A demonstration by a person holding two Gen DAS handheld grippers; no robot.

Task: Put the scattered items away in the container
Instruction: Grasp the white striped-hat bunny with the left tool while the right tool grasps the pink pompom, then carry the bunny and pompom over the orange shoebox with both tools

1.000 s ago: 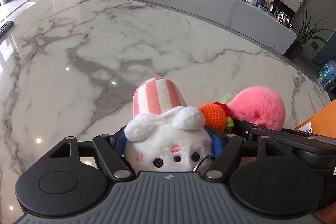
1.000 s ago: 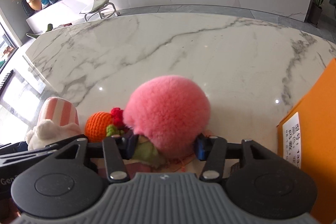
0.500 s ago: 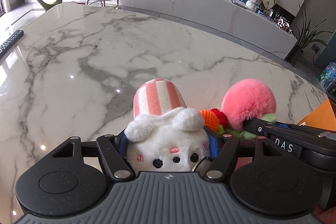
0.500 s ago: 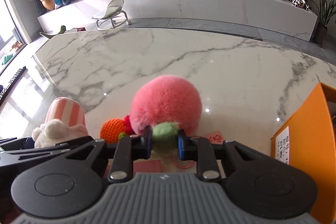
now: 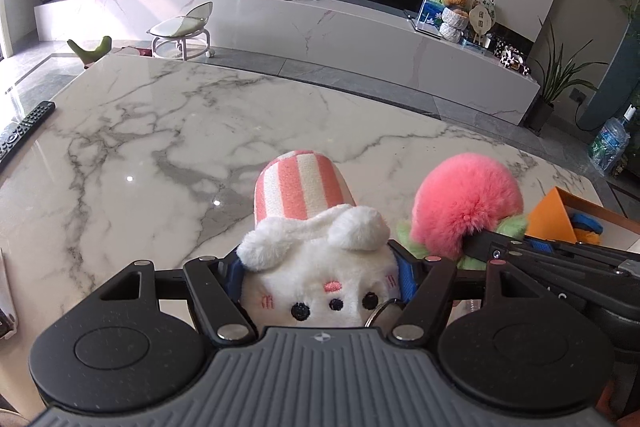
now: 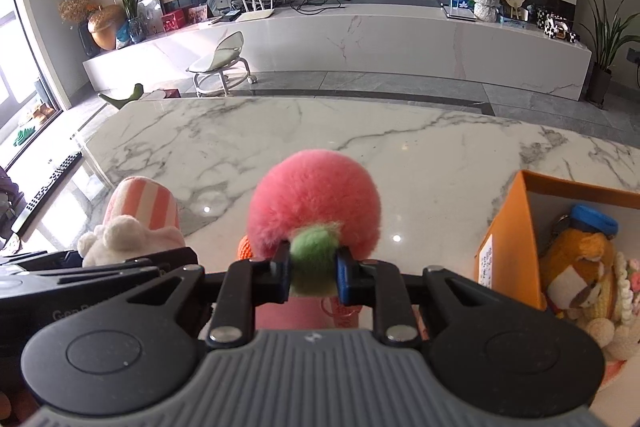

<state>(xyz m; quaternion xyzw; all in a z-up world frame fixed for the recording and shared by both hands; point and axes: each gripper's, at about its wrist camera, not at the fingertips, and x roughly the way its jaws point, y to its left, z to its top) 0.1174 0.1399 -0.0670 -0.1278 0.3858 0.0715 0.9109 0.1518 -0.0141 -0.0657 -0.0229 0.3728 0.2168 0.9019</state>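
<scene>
My left gripper [image 5: 320, 273] is shut on a white plush bunny [image 5: 320, 287] with a pink-and-white striped hat, held up off the marble table [image 5: 160, 147]. My right gripper [image 6: 313, 269] is shut on the green tuft of a fluffy pink ball toy [image 6: 314, 203], also lifted; that ball [image 5: 466, 207] shows to the right in the left wrist view. The bunny [image 6: 136, 223] appears at the left in the right wrist view. An orange crochet toy [image 6: 244, 247] peeks out behind the ball. The orange box [image 6: 508, 239] at the right holds several plush toys [image 6: 580, 267].
A black remote control [image 5: 24, 133] lies at the table's left edge. Beyond the table stand a small wheeled stool [image 6: 220, 67], a long white TV bench [image 6: 360, 39] and potted plants [image 6: 608, 39]. A pink card lies on the table under my right gripper.
Both grippers rose from the table with their toys. The right jaws closed from around the pink ball onto its green tuft. The orange box's inside came into view.
</scene>
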